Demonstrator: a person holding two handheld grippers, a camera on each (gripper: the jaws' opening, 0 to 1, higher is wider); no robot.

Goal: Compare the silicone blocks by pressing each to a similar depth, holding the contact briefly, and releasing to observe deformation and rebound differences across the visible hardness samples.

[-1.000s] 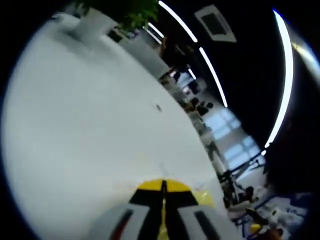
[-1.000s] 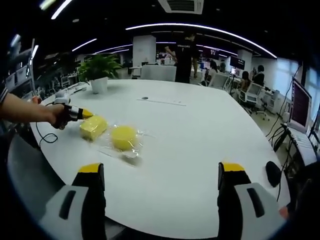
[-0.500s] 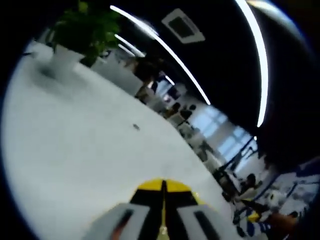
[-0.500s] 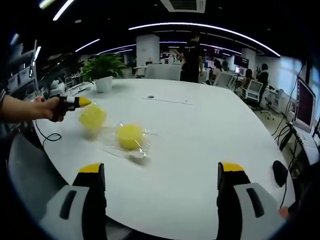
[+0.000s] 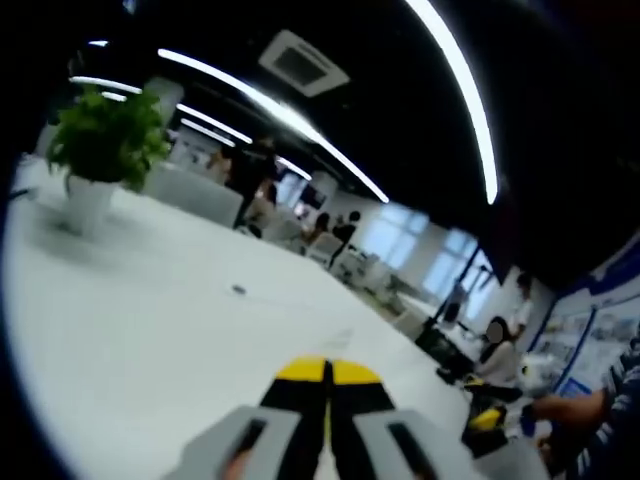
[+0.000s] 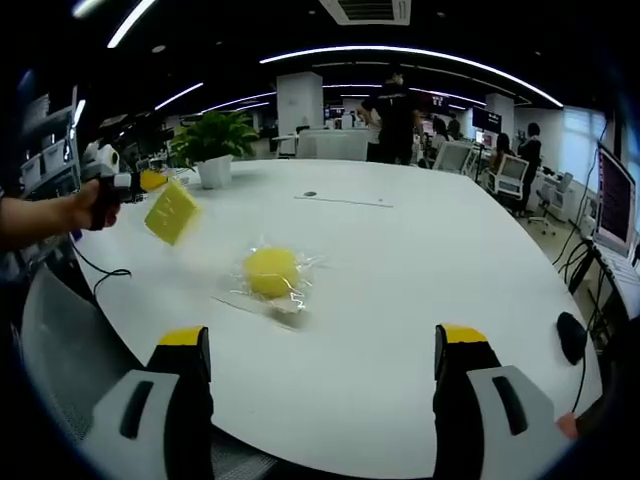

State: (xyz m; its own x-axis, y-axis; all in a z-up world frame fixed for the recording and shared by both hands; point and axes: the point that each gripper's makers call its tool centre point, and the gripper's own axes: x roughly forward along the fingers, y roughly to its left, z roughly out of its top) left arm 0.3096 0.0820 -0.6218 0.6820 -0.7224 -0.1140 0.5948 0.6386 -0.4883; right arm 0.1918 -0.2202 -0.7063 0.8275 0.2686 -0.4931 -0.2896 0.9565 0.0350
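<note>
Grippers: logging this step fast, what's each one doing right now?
Left gripper: shut on the square yellow block, lifted off the table.
Right gripper: open, holding nothing.

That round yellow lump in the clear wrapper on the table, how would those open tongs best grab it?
Probably across its middle, coming down from above. The round yellow block sits low on the white table in a loose clear wrapper, so a sideways approach would likely snag film. The right tongs are open wider than the block. The left tongs are shut on the square yellow block.
</note>
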